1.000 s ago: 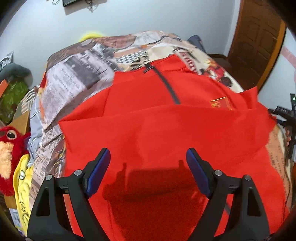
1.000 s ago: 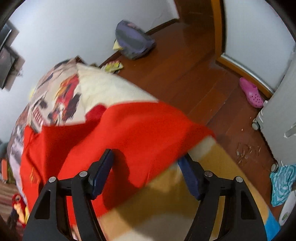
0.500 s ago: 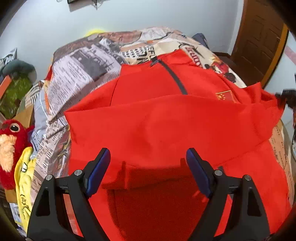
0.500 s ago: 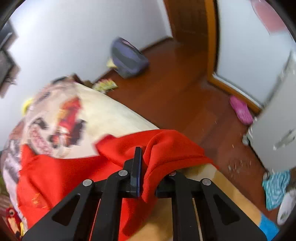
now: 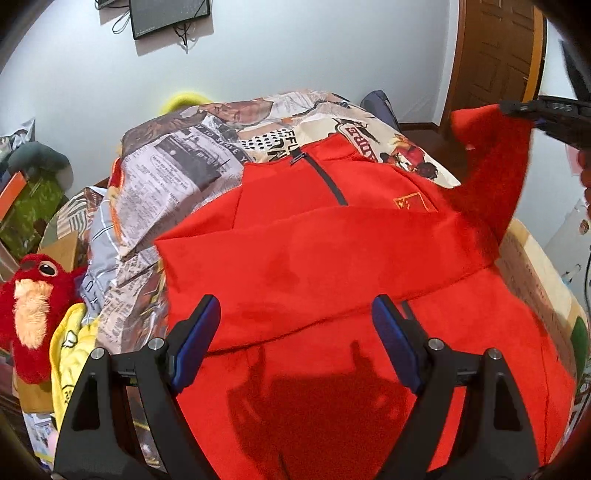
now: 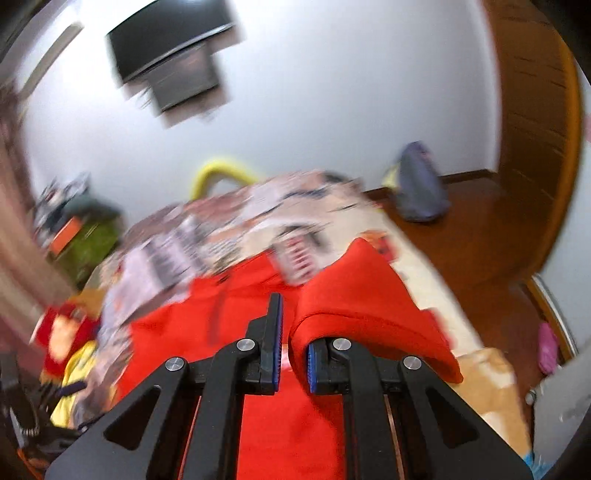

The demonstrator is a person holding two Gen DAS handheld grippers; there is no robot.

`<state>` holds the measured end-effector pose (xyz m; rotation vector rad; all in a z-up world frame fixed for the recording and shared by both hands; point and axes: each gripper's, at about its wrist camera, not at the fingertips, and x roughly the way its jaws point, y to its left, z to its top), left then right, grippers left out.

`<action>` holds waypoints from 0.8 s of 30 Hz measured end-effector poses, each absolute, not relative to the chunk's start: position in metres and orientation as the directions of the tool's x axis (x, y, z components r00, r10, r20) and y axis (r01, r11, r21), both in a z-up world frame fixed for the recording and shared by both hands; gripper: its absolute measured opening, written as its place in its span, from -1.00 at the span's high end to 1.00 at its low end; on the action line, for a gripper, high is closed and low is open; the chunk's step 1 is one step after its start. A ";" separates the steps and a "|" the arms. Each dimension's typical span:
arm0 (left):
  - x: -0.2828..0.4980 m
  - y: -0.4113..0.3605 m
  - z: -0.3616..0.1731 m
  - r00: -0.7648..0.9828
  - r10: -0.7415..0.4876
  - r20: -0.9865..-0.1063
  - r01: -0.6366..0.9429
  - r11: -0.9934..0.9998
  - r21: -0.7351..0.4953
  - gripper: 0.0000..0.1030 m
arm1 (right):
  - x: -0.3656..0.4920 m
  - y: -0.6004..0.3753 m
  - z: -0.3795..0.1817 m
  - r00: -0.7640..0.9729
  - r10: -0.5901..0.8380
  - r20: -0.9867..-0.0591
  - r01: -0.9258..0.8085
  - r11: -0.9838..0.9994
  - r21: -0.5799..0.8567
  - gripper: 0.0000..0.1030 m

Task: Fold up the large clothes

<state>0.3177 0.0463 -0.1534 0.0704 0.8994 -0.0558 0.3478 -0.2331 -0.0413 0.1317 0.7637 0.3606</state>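
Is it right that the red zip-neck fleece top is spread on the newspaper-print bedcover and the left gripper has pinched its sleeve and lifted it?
Not quite: the right gripper has the sleeve, not the left. The right wrist view shows it shut on the red zip-neck fleece top, spread on the newspaper-print bedcover. The left gripper hangs open.

White wall (image 5: 295,48), wall-mounted screen (image 5: 170,14), wooden door (image 5: 495,59), wood floor (image 6: 461,225), print-covered bed (image 5: 177,177)
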 end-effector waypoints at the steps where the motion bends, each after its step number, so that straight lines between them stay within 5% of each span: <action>1: 0.314 0.049 -0.154 0.619 -0.016 -0.785 0.078 0.996 0.041 -0.63 | 0.346 -0.216 -0.050 0.638 0.382 -0.669 -0.299 0.923 0.241 0.81; 12: 0.287 0.072 -0.173 0.566 -0.007 -0.825 0.044 0.999 0.022 -0.62 | 0.325 -0.120 -0.179 0.235 0.350 -0.907 -0.410 0.882 0.234 0.80; 15: 0.287 0.070 -0.173 0.561 -0.006 -0.828 0.046 0.999 0.024 -0.62 | 0.320 -0.128 -0.191 0.112 0.342 -0.933 -0.384 0.881 0.276 0.63; 24: 0.305 0.019 -0.149 0.584 -0.035 -0.811 0.121 0.992 0.044 -0.62 | 0.306 -0.203 -0.114 0.333 0.357 -0.873 -0.348 0.907 0.238 0.15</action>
